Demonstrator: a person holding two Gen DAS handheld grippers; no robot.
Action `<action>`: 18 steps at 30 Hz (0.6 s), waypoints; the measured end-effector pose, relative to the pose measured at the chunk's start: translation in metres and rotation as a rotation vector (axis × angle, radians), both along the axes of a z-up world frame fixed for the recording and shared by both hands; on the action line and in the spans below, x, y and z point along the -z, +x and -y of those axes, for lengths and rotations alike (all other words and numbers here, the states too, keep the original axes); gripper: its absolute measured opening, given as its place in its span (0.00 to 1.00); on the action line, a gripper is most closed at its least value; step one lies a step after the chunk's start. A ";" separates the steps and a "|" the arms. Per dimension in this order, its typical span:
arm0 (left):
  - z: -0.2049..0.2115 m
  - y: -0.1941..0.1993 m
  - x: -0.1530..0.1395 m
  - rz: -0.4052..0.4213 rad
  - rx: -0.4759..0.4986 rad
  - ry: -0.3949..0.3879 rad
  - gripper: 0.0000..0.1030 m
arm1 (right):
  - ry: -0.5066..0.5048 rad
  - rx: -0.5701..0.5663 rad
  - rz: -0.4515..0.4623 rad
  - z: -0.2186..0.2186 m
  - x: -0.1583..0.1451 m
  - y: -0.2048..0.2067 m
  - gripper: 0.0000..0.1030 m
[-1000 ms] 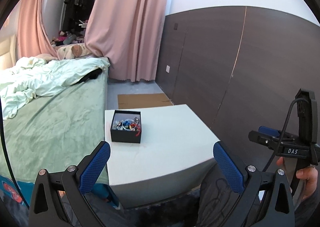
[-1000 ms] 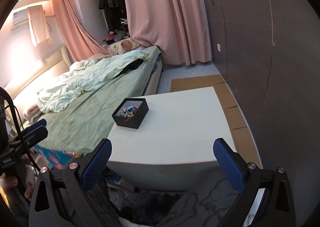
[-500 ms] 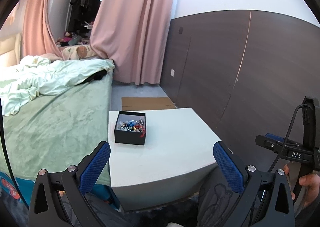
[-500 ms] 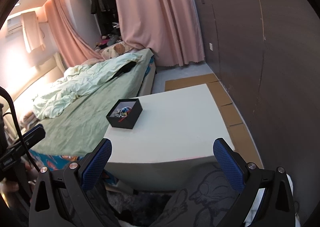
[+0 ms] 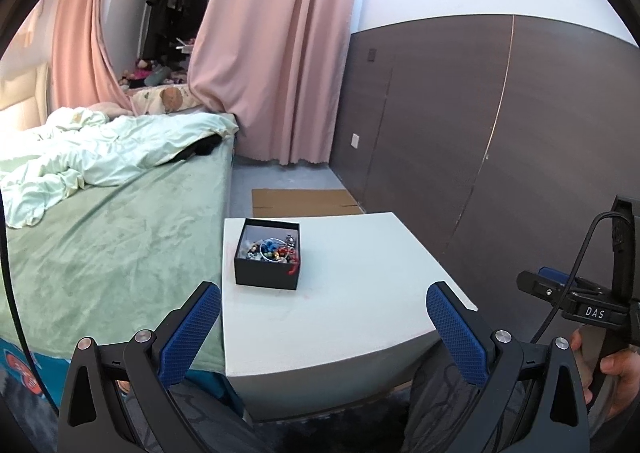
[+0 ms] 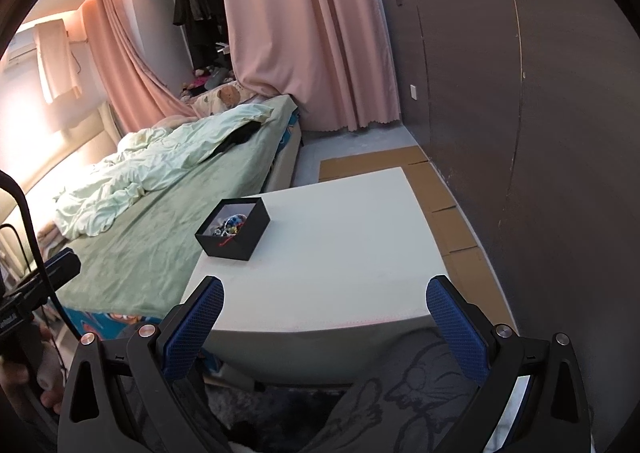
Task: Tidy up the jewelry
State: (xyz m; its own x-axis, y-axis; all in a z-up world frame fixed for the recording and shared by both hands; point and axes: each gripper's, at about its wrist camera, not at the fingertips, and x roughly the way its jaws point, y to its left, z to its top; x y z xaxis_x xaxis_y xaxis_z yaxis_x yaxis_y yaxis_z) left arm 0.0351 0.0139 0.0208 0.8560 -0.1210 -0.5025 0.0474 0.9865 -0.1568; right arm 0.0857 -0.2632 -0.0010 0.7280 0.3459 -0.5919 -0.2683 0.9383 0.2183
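Item count:
- One open black square cardboard box point(image 5: 267, 258), on the bench.
- One mixed heap of coloured beaded jewelry point(image 5: 272, 251) inside the box; individual pieces cannot be counted.
- One white rectangular bench point(image 5: 340, 293).
- One bed with green cover point(image 5: 112, 237).
- Two grippers, each with two blue-padded jaws: left gripper point(image 5: 323, 327), right gripper point(image 6: 325, 323).
- One flattened brown cardboard sheet point(image 5: 300, 202) on the floor.

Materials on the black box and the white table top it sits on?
Black box: looks like matte rigid cardboard, with thin straight walls, crisp corners, no sheen and a pale lining. White table: looks like foam or a soft-coated slab, with a thick matte top and rounded edges. Neither is certain.
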 end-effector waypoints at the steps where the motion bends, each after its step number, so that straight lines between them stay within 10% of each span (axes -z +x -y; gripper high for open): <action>1: 0.000 0.001 0.000 -0.002 -0.003 0.003 1.00 | 0.000 -0.002 0.000 -0.001 -0.001 0.001 0.99; 18: 0.012 0.003 -0.005 -0.012 0.026 0.050 1.00 | -0.006 0.021 -0.004 0.006 -0.003 0.003 0.99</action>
